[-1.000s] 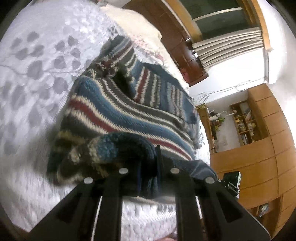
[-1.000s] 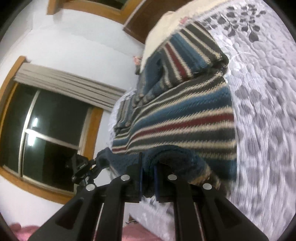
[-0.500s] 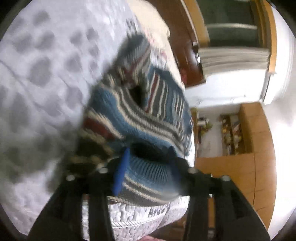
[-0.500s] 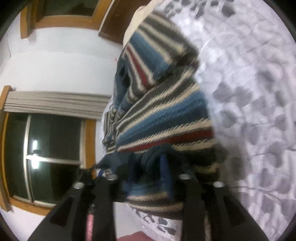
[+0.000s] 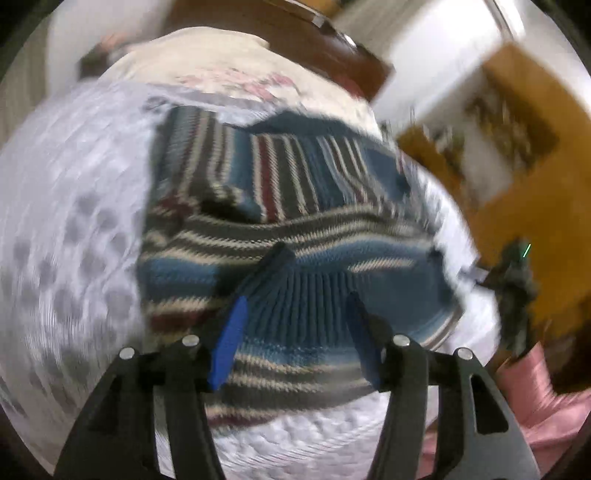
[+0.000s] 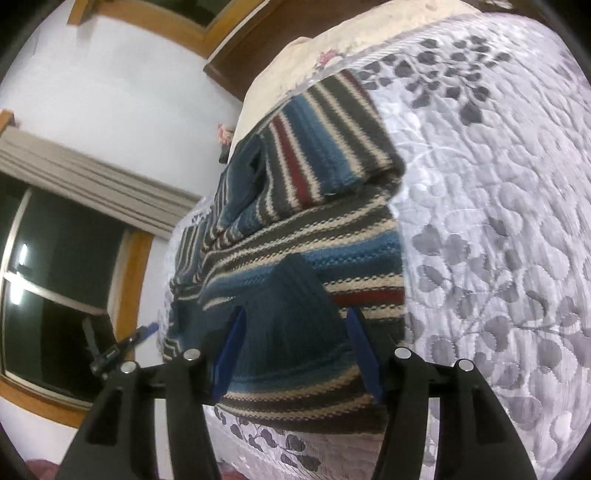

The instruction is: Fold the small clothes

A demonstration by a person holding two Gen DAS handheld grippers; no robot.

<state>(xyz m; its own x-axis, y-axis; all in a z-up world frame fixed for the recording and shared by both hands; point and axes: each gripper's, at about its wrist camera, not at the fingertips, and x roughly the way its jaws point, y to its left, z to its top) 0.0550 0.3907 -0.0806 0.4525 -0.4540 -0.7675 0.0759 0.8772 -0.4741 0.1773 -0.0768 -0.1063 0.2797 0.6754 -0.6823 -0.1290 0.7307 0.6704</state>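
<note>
Both grippers have let go since a second ago: then each pair of jaws was pinched shut on a rolled hem of the striped knit sweater (image 6: 306, 236), and now both stand wide apart with nothing between them. From the left wrist, the left gripper (image 5: 295, 314) hovers over the near edge of the garment, its blue-faced fingers (image 5: 229, 339) spread either side of a ribbed blue band. From the right wrist, the right gripper (image 6: 295, 332) hangs the same way, its blue pads framing a dark blue ribbed flap that lies on top of the folded body.

That sweater is a chunky knit in horizontal bands of blue, charcoal, cream and dark red, with ribbing at the hem. It lies folded on the bed, the lower part doubled up over the body, and a sleeve is folded across the far end, forming a thick rounded roll in the right wrist view. The left wrist view is motion-blurred, so fine detail of the knit is lost there.

Under it is a quilted bedspread (image 6: 498, 221), pale lilac-white with stitched scrolls and grey leaf sprigs. A cream pillow (image 5: 207, 62) with a faint pink floral print sits at the head against a dark wooden headboard (image 5: 295, 33). White walls, a wood-framed window (image 6: 55, 288) with a grey gathered valance, and orange-brown wooden cabinets (image 5: 517, 206) surround the bed.
</note>
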